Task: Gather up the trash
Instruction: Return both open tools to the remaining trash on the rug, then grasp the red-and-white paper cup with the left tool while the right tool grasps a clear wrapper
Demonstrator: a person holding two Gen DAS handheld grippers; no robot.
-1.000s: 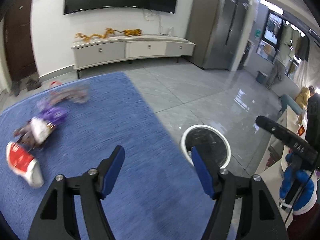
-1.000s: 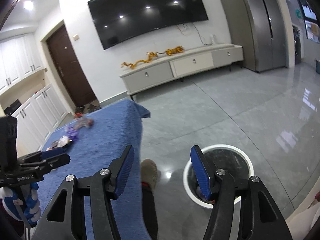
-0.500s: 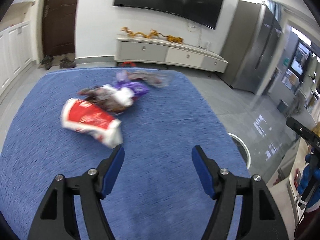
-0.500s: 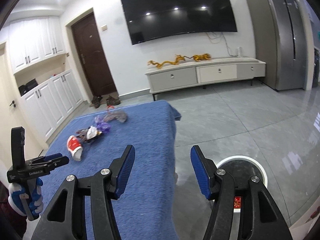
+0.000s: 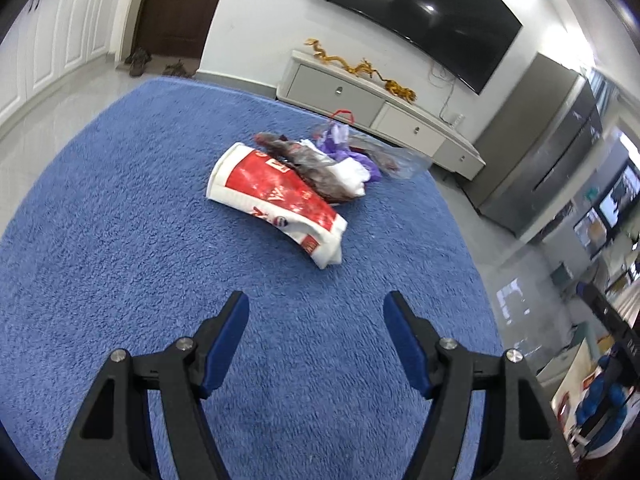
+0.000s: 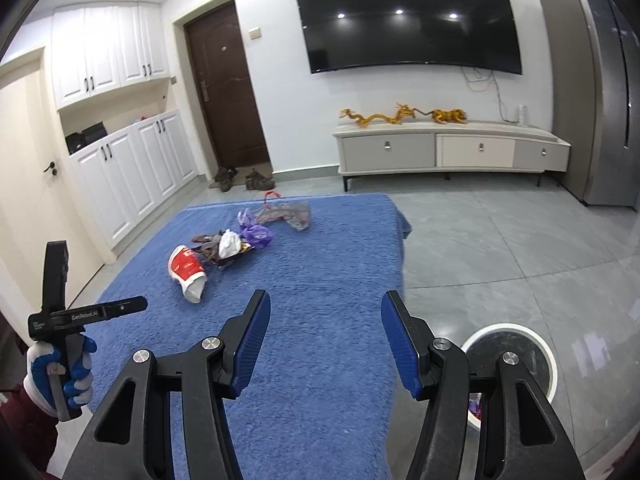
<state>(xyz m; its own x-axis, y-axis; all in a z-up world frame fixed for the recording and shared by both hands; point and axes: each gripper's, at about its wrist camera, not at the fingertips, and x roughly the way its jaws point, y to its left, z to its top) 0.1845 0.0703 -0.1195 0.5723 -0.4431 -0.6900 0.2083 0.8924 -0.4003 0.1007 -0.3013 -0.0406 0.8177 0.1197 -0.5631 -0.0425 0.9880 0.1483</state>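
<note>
Jaws spread wide and empty, the left gripper (image 5: 316,314) hovers above a blue fleece cloth (image 5: 120,240), aimed at a crushed red-and-white paper cup (image 5: 276,196) lying on its side. Touching the cup's far side are a dark wrapper (image 5: 316,168), white tissue (image 5: 352,174) and purple plastic (image 5: 340,140). Beside it, the right gripper (image 6: 325,314) is likewise released, with a white-rimmed bin (image 6: 532,354) on the grey tile floor (image 6: 500,240) beside the cloth.
</note>
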